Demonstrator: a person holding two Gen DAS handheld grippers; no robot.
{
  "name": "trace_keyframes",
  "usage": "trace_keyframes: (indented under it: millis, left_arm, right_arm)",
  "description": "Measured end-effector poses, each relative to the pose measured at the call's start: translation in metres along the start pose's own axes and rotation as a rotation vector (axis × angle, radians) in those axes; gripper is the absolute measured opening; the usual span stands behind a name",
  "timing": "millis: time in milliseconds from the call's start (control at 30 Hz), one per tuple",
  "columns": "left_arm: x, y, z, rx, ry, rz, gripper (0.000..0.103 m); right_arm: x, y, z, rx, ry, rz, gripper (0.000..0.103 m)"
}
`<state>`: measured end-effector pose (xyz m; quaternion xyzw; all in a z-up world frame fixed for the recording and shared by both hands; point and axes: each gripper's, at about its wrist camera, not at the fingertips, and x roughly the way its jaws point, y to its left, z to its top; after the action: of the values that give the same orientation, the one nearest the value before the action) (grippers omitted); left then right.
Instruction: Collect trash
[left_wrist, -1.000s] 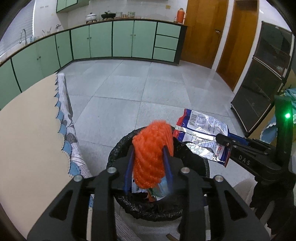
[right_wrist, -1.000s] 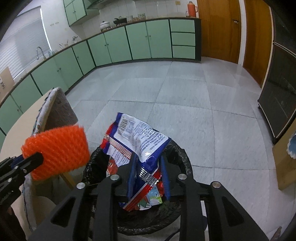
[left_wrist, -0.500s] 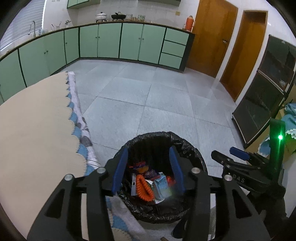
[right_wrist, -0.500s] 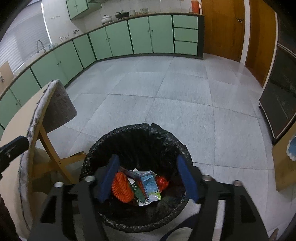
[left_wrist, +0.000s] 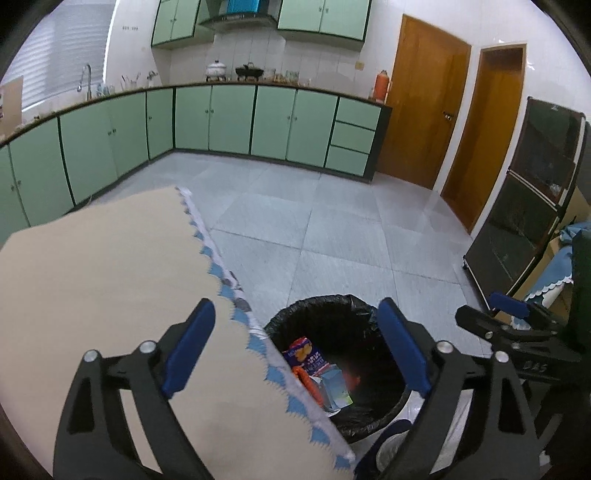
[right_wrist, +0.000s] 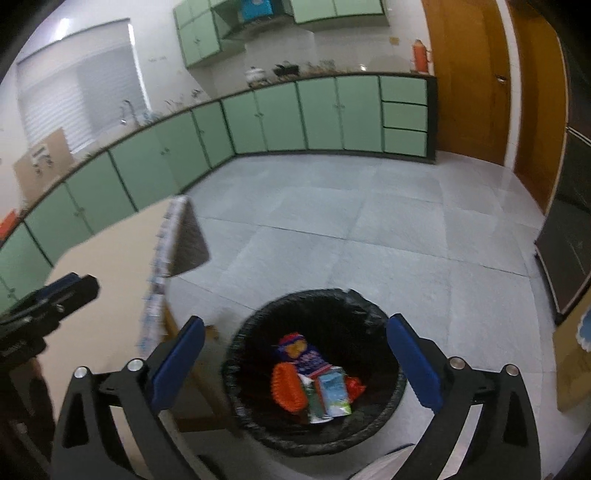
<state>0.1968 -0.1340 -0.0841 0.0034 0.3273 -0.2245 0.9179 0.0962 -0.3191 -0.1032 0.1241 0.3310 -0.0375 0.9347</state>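
A bin lined with a black bag (left_wrist: 325, 310) (right_wrist: 258, 317) stands on the floor by the table. Inside lie an orange foam net (right_wrist: 286, 386) (left_wrist: 308, 382), a blue snack bag (right_wrist: 301, 350) (left_wrist: 304, 350) and a small light-blue carton (right_wrist: 334, 391) (left_wrist: 334, 386). My left gripper (left_wrist: 295, 347) is open and empty, high above the table edge and the bin. My right gripper (right_wrist: 295, 362) is open and empty above the bin; it also shows in the left wrist view (left_wrist: 498, 314).
A beige table (left_wrist: 92, 277) with a blue-trimmed cloth edge (left_wrist: 236, 295) lies to the left. Green cabinets (left_wrist: 229, 118) line the far wall, wooden doors (left_wrist: 421, 118) stand at the right. A dark glass cabinet (left_wrist: 532, 206) stands far right. Grey tiled floor (left_wrist: 332, 221) spreads beyond.
Both grippers opened and dropped the orange foam net and the snack bag into the bin. Both have since risen and opened wider, and the left has shifted over the table edge.
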Motion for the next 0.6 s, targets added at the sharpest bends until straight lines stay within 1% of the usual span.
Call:
trace_keyframes:
  millis: [67,133,200,367,600]
  left_arm:
    - [-0.016,0.004,-0.002,-0.002,-0.01,-0.004,0.09]
    - [-0.032,0.007,-0.003,-0.014,-0.019,-0.008,0.093]
    - [-0.044,0.01,-0.005,-0.019,-0.028,-0.009,0.094]
    - [-0.074,0.017,-0.01,-0.015,-0.055,0.016,0.094]
    - [-0.111,0.025,-0.022,-0.011,-0.09,0.05,0.094]
  right_arm:
    - [-0.014,0.008,0.0,-0.01,-0.017,0.014,0.097]
    - [-0.031,0.018,-0.001,-0.023,-0.04,0.034,0.097]
    - [-0.044,0.025,-0.002,-0.038,-0.058,0.046,0.097]
    - [-0.074,0.041,-0.009,-0.06,-0.09,0.072,0.097]
    - [-0.106,0.058,-0.018,-0.1,-0.12,0.088,0.097]
